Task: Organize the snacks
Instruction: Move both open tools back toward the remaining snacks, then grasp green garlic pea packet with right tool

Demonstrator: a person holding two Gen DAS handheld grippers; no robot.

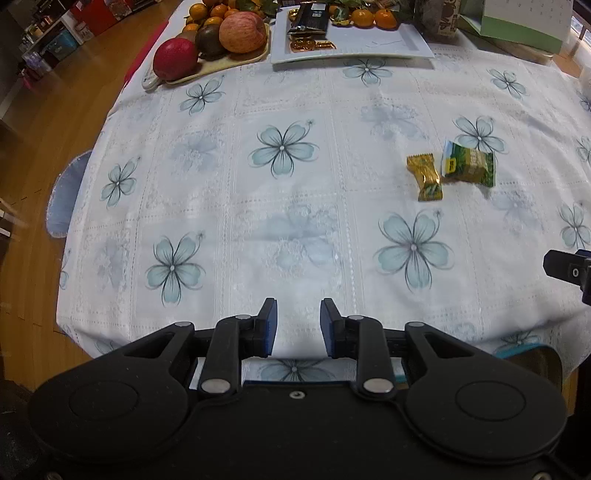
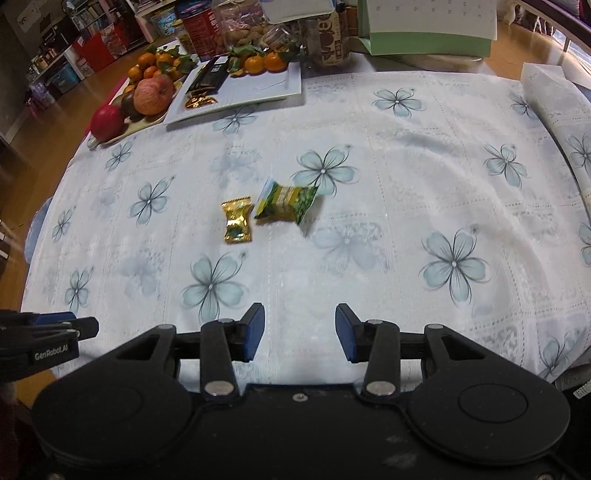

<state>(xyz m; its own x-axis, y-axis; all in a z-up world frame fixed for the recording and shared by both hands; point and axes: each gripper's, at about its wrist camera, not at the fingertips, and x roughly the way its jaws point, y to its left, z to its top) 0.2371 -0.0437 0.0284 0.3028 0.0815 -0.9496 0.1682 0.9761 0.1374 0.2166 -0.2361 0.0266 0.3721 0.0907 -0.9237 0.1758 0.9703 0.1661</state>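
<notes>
A gold-wrapped candy [image 1: 425,177] [image 2: 237,220] and a green snack packet [image 1: 468,164] [image 2: 286,201] lie side by side on the flowered tablecloth. A white rectangular plate [image 1: 384,44] [image 2: 266,85] at the far edge holds a dark snack bar [image 1: 310,18] [image 2: 210,75], gold candies [image 1: 312,45] [image 2: 199,100] and tangerines. My left gripper [image 1: 298,316] is open and empty near the front edge, well left of the snacks. My right gripper [image 2: 300,325] is open and empty, in front of the two snacks.
A fruit tray [image 1: 221,64] [image 2: 122,133] with apples, a red fruit and tangerines sits left of the plate. Jars, cans and a green calendar [image 2: 428,26] stand behind. A white box [image 2: 546,88] lies far right. The table edge drops to wood floor on the left.
</notes>
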